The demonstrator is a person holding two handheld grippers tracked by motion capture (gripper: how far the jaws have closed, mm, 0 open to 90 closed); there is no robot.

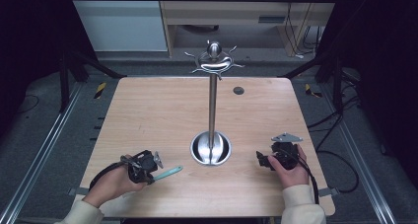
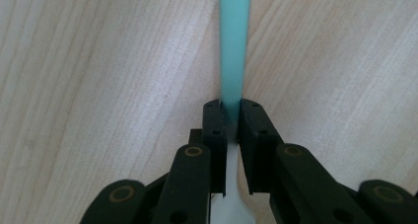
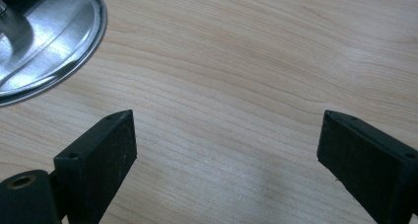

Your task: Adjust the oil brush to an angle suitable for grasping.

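A utensil with a teal handle lies low over the wooden table, pointing toward the metal stand. My left gripper is shut on it near the front left edge. In the left gripper view the jaws pinch the teal handle where it meets a white part that runs back between the fingers. My right gripper rests at the front right, pointing left toward the stand's base, and stands open over bare wood with nothing between its fingers.
A tall metal stand rises from a round shiny base at the table's centre front, with curved hooks around a ball at its top. The base's rim appears ahead of the right gripper. A small dark hole marks the far table.
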